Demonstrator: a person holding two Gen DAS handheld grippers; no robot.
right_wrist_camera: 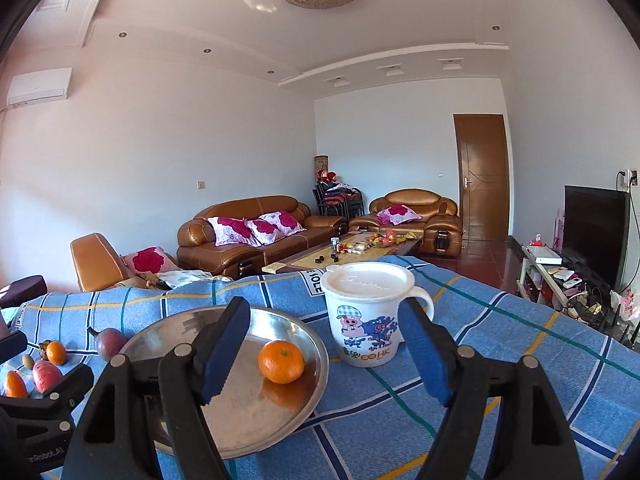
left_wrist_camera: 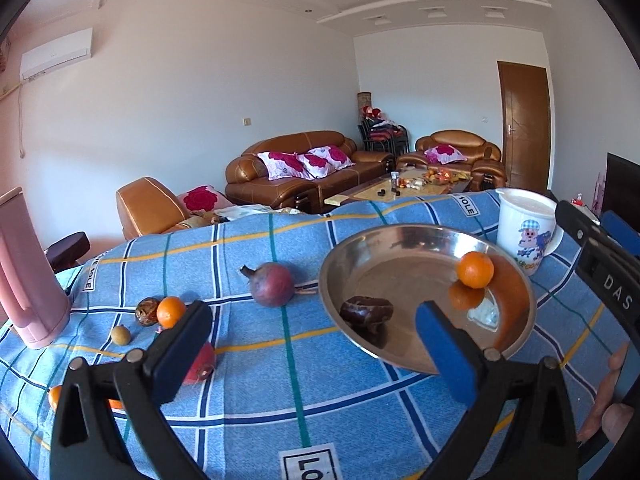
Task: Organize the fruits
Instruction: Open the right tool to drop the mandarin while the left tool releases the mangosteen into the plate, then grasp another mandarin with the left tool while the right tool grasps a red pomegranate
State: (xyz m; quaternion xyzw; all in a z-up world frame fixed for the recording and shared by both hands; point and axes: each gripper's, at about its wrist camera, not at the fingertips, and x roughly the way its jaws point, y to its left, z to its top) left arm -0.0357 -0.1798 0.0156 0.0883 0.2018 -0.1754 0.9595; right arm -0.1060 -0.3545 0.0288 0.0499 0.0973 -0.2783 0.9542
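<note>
Fruit looks light, round, roll-prone: left gripper (left_wrist_camera: 312, 336), jaws apart and empty, should pinch the purple fruit (left_wrist_camera: 272, 284) ahead across its middle.

Open passage: bare blue checked cloth on the table (left_wrist_camera: 288, 384), between metal plate (left_wrist_camera: 516, 280) and left fruit cluster
Obstacles left: pink jug (left_wrist_camera: 28, 280), upright at table edge; small orange (left_wrist_camera: 171, 311), brown fruit (left_wrist_camera: 146, 311), purple fruit (left_wrist_camera: 272, 283)
Obstacles right: lidded mug (right_wrist_camera: 364, 316), just beside plate
In plate: orange (right_wrist_camera: 281, 361), dark fruit (left_wrist_camera: 366, 312), well apart
</note>
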